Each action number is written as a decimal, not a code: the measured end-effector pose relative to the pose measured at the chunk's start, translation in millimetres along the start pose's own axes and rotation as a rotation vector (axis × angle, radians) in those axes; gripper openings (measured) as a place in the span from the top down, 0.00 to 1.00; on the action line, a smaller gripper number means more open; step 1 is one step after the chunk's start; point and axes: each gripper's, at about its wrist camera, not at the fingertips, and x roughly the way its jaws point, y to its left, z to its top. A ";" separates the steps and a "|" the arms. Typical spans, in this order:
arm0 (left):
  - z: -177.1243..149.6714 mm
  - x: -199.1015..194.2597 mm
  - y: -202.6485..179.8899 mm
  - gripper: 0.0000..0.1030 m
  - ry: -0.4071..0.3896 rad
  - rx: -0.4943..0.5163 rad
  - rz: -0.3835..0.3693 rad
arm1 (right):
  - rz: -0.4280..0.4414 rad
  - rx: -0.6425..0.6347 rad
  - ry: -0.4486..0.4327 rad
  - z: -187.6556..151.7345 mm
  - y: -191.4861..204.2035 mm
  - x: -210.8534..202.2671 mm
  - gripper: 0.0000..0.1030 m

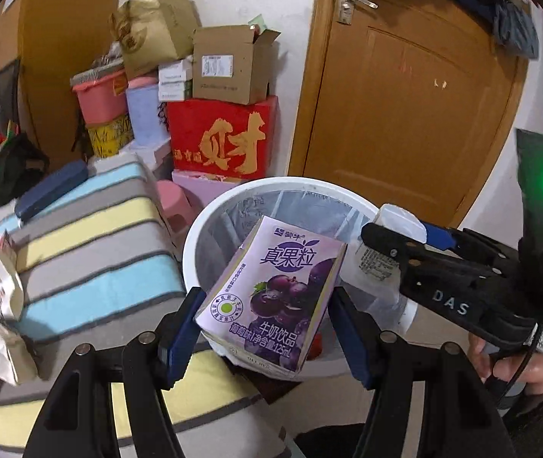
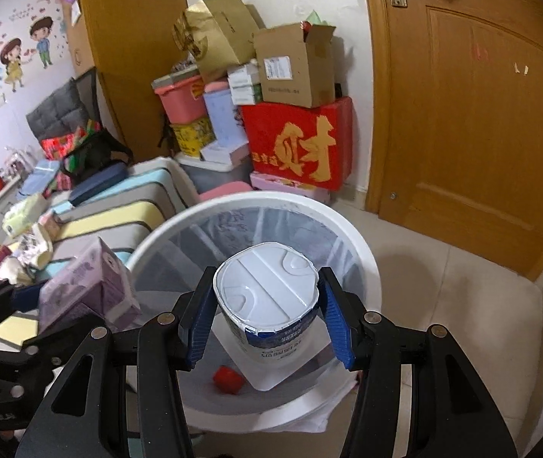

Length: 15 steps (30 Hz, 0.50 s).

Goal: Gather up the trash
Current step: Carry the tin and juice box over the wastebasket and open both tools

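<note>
Stacked cardboard boxes [image 2: 294, 68] and a red carton [image 2: 298, 145] crowd the corner beside a wooden door [image 2: 474, 122], with a striped bed [image 1: 92, 236] nearby. Between them stands a white lined bin [image 2: 363, 252] holding a red scrap [image 2: 227, 379]. Over it, the left gripper [image 1: 264, 316] clamps a purple milk carton [image 1: 275, 290]; the right gripper [image 2: 267, 316] clamps a white cup [image 2: 267, 297].

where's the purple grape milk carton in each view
Left wrist view: the purple milk carton sits bottom centre, clamped in the left gripper, over the white bin.
Right wrist view: the same carton is at lower left, left of the white cup that the right gripper holds.
Shared landmark: the red box with gold lettering.
</note>
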 end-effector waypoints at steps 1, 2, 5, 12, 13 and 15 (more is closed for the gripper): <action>0.1 2.2 -2.4 0.36 -0.003 0.019 0.001 | 0.002 -0.003 0.010 -0.2 -1.5 2.1 0.48; 0.3 5.8 -2.8 0.36 0.010 0.019 0.000 | 0.002 -0.005 0.018 0.4 -2.8 3.9 0.48; 0.9 13.3 -2.3 0.36 0.028 0.011 -0.010 | -0.009 -0.011 0.031 0.0 -6.0 6.5 0.48; 2.4 14.7 -2.1 0.32 0.026 0.000 -0.021 | -0.034 0.001 0.029 -0.3 -11.0 6.3 0.38; 2.8 13.8 -1.8 0.32 0.021 -0.004 -0.017 | -0.030 0.007 0.026 -0.1 -12.5 4.7 0.38; 3.0 11.2 -0.4 0.32 0.019 -0.012 -0.025 | -0.033 0.012 0.021 -0.2 -12.6 3.0 0.38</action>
